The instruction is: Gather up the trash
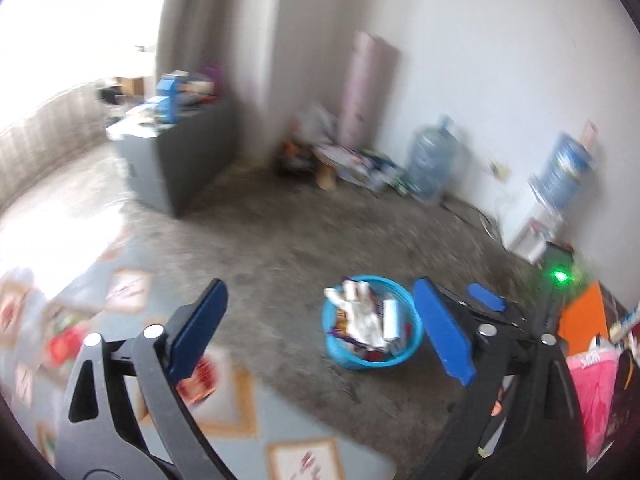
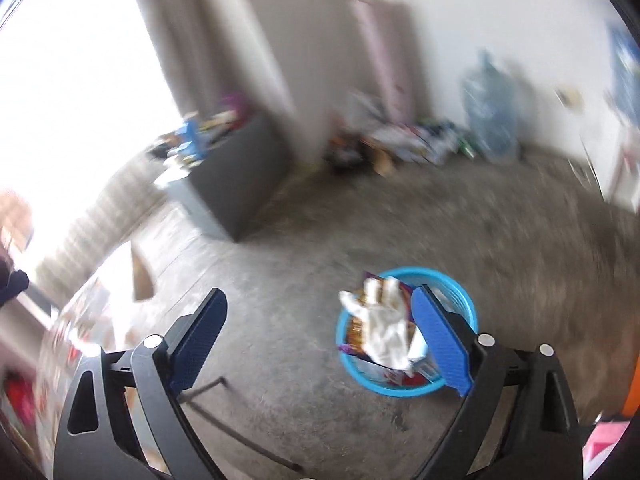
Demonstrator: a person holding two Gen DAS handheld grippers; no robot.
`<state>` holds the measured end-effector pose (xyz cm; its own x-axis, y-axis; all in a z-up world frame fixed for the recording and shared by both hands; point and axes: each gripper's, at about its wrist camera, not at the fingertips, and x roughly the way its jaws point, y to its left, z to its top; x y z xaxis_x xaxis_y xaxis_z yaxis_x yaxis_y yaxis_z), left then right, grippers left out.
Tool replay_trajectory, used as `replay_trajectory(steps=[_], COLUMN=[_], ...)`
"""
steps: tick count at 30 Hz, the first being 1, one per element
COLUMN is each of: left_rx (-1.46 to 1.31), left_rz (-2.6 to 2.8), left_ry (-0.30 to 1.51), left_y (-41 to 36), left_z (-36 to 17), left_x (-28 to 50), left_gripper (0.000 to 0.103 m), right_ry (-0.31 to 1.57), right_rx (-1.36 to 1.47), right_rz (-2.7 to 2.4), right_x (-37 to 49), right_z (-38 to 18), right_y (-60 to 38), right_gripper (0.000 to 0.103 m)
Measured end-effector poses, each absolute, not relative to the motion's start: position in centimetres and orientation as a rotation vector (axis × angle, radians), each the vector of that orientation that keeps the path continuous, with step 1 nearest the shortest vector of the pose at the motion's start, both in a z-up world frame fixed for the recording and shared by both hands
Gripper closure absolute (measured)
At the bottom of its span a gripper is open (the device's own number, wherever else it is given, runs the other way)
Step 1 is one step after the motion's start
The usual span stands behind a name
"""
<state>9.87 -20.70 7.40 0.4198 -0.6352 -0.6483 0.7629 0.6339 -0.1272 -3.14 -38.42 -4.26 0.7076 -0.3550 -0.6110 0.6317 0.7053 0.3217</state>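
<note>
Two grippers, both spread wide and gripping nothing. Largest first: bare concrete floor (image 1: 280,240) running back to a white wall (image 1: 480,60), with a dark grey cabinet (image 1: 188,168) piled with clutter and a big blue water jug (image 1: 430,160) against the wall; all blurred. Nearer, a patterned tabletop (image 1: 120,292) at the left edge of the left wrist view, a red scrap (image 1: 64,344) on it, too smeared to name. On the floor, well below both tools, a blue plastic bin (image 1: 416,332), already heaped: white glove (image 1: 360,312) on top, snack wrappers (image 1: 344,320) beneath. Left gripper (image 1: 320,336) released, blue pads far apart. Right gripper (image 2: 320,340) likewise unclenched, bin showing behind its right pad. Probably just emptied over the bin, hence the height and downward tilt; likely next, back to the table for leftovers.
</note>
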Motion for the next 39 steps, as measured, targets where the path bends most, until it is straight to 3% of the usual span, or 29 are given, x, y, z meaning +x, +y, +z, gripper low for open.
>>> replay_trajectory(steps=[11, 22, 33, 39], left_rx=[0.033, 0.042, 0.003, 0.031], left_rz=[-0.307, 0.018, 0.101, 0.111], left_ry=[0.694, 0.680, 0.922, 0.947], left_y=[-2.7, 4.4, 5.7, 5.5], left_z=[8.7, 6.6, 0.0, -0.5], left_x=[6.7, 1.8, -1.0, -1.2], left_gripper=[0.009, 0.009, 0.009, 0.009], right_ry=[0.512, 0.537, 0.779, 0.858], right_rx=[0.247, 0.039, 0.037, 0.032], right_rz=[-0.313, -0.215, -0.242, -0.259], right_x=[-1.8, -3.0, -5.5, -5.9], right_z=[3.7, 6.9, 0.7, -1.4], right_y=[-23.3, -14.4, -14.3, -12.8], right_gripper=[0.007, 0.007, 0.007, 0.007])
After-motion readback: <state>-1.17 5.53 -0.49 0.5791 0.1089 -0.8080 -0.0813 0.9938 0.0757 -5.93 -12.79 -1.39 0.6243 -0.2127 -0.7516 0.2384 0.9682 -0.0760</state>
